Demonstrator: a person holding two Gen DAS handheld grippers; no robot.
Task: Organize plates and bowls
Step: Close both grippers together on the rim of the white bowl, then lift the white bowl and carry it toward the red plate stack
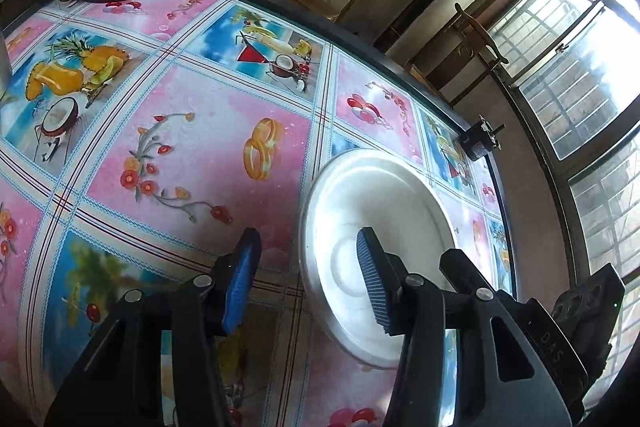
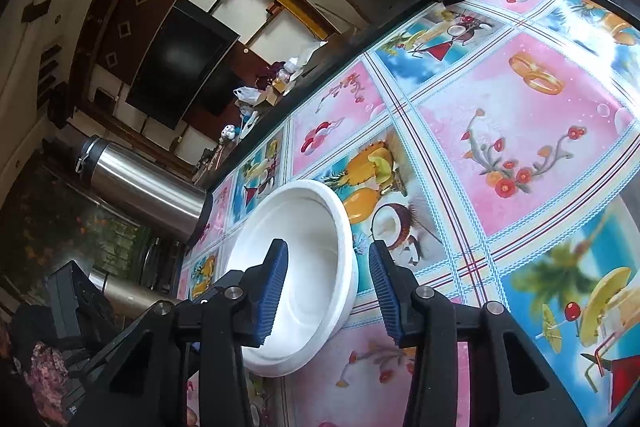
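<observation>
The left gripper (image 1: 308,281) is standing with its jaws partly open, straddling the near rim of a shallow metal plate (image 1: 384,199) lying flat on the surface (image 1: 192,147). One blue ribbed pad (image 1: 374,283) is sitting over the plate's inside, and the other pad is standing outside the rim over the printed cloth; neither looks to be pressing on the plate, so nothing is being held there. The plate's far edge is lying well beyond the jaws, towards a small black cylinder (image 1: 478,143) at the surface's edge. The letters "DAS" are reading along the black body of the left gripper, on its outer side

The right gripper (image 2: 328,291) is also standing partly open, its jaws astride the wall of a white bowl (image 2: 308,267). One pad (image 2: 274,291) is hanging inside the bowl, and the other is standing just outside the rim with a gap showing between it and the wall, so the bowl is resting on the surface ungripped. Beyond the jaws and off to one side a steel flask (image 2: 140,183) is standing at the far end of the surface

The cloth is showing squares of fruit, drinks, flowers and gold rings; no writing on it can be made out
</observation>
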